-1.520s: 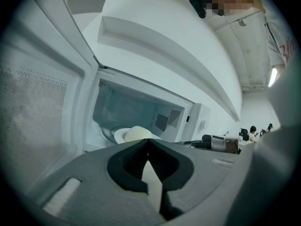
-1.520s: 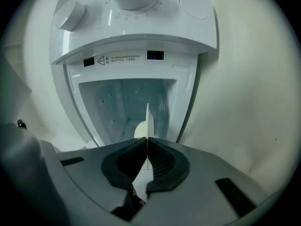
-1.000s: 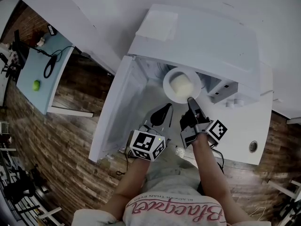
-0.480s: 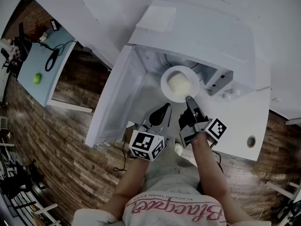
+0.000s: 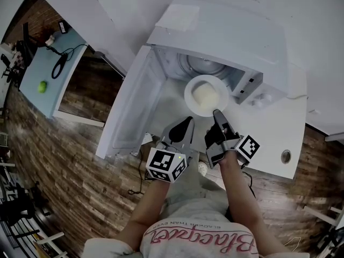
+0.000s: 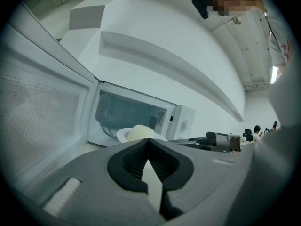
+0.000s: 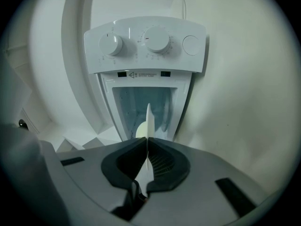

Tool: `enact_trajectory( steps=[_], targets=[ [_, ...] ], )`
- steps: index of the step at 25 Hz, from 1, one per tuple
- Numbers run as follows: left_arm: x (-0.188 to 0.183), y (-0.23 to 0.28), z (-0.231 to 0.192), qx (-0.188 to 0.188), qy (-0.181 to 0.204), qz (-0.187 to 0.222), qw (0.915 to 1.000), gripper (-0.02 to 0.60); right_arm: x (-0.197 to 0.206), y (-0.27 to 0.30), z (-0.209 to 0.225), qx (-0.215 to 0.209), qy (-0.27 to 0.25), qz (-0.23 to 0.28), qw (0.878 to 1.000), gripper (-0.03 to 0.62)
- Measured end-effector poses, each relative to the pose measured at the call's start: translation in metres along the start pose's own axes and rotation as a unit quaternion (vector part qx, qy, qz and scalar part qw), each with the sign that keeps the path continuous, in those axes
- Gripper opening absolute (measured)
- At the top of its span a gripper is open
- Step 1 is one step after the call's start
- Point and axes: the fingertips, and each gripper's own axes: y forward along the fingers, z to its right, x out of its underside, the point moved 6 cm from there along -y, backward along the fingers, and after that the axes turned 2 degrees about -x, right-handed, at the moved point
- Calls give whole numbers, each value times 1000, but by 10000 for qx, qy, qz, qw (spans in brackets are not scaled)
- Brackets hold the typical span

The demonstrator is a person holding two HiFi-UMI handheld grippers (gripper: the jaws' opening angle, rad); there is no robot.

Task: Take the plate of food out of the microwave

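Here there are two hand-held grippers, one microwave, one plate and one portion of food. The white microwave [image 5: 231,36] stands on a white surface [image 5: 274,138], its door [image 5: 134,112] swung wide open to the left. Its control panel carries two round white knobs [image 7: 111,44] and one round white button [image 7: 191,45]. A flat white square pad [image 5: 180,18] lies on its top, at the far left corner.

The round white plate [image 5: 190,100] sits at the open mouth of the microwave's cavity, level, and holds a single pale yellow mound of food [image 5: 205,94] at its middle. The mound is smooth and domed, and a ring of bare plate shows all round it.

The right hand-held gripper [image 5: 216,113] has its jaws pinched tight on the near rim of the plate, which its own view shows edge-on as a thin white blade between the pads. The left hand-held gripper [image 5: 188,122] hangs just left of it, near the plate but apart from it, with its jaw tips closed together on nothing.

Far off to the left, a light blue table [image 5: 32,90] bears one small green ball [image 5: 41,87] and one black cable [image 5: 58,67].
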Motion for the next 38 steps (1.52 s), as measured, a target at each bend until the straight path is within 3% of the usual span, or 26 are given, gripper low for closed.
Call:
enact_trajectory(
  steps=[23, 38],
  targets=[
    [5, -26, 28, 126, 48, 38, 9999, 2, 14, -44, -12, -179, 40, 41, 9998, 18],
    [-18, -24, 21, 340, 94, 250, 9991, 2, 12, -43, -31, -215, -135, 199, 9995, 18]
  ],
)
